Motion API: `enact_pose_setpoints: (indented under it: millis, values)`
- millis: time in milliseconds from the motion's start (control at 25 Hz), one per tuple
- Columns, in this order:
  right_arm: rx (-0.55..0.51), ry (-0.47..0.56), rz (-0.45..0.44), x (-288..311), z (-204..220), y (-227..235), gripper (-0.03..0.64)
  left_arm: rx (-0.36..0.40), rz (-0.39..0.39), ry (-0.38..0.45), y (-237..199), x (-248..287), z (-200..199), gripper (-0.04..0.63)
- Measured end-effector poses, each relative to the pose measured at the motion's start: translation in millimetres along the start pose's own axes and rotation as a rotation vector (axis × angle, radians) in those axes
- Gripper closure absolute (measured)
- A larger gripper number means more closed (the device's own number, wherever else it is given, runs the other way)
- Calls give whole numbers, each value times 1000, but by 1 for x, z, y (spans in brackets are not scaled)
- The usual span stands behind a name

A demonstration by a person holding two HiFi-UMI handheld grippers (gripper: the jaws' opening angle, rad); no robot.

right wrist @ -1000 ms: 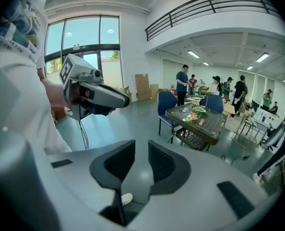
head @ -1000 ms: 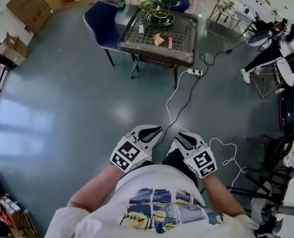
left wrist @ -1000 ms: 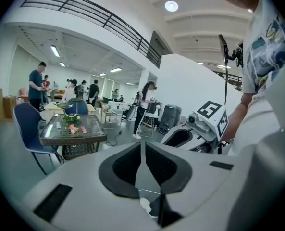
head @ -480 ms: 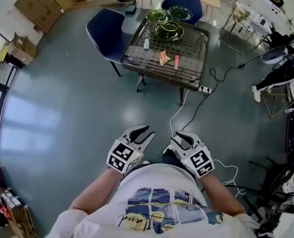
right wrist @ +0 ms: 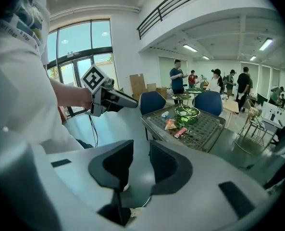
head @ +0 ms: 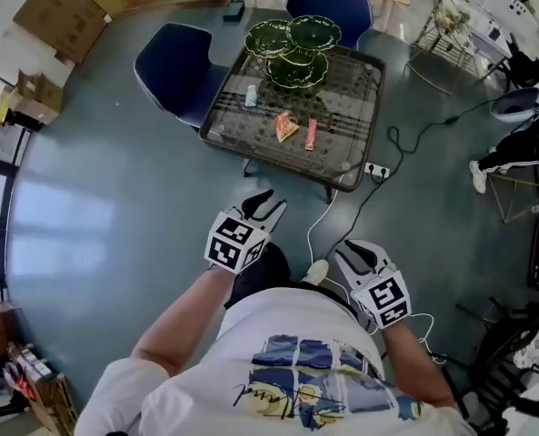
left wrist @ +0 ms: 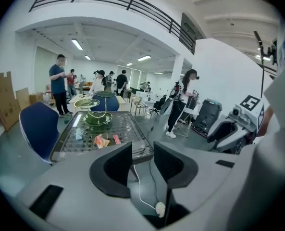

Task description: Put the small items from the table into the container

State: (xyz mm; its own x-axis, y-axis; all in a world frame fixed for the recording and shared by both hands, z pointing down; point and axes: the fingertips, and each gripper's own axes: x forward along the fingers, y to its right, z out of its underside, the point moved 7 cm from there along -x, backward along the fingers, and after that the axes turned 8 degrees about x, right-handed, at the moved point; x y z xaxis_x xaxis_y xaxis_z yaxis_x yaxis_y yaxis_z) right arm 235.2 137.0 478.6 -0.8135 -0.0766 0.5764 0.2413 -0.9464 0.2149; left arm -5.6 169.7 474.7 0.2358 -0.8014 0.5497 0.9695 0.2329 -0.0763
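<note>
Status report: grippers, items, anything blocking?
Left gripper opening, empty; right gripper open, empty. Small items untouched on table beside green dish. White cable on floor ahead.

- Desk (head: 353,107): dark lattice top.
- Green tiered dishes (head: 292,48) at the far edge.
- Pale item (head: 251,95), perhaps a wrapper, near the left edge.
- Orange packet (head: 285,127) and red bar (head: 311,133) just beside each other, mid-desk.

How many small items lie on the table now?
3: a pale blue item toward the left, an orange packet mid-table, a red bar beside it. The green stand may hide more.
</note>
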Motion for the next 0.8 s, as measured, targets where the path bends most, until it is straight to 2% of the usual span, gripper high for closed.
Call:
enact_pose_setpoints:
  millis: [200, 320, 520, 640, 800]
  values:
    - [101, -8, 81, 24, -13, 50, 523, -15, 16, -86, -82, 78, -4, 472]
    - [170, 15, 174, 40, -36, 76, 523, -7, 37, -165, -139, 132, 3, 459]
    - [284, 2, 295, 65, -63, 95, 523, -2, 84, -299, -215, 211, 19, 428]
    - [349, -19, 346, 78, -70, 99, 523, 11, 94, -361, -247, 255, 28, 413]
    - [414, -31, 429, 83, -82, 91, 523, 29, 120, -446, -265, 293, 39, 413]
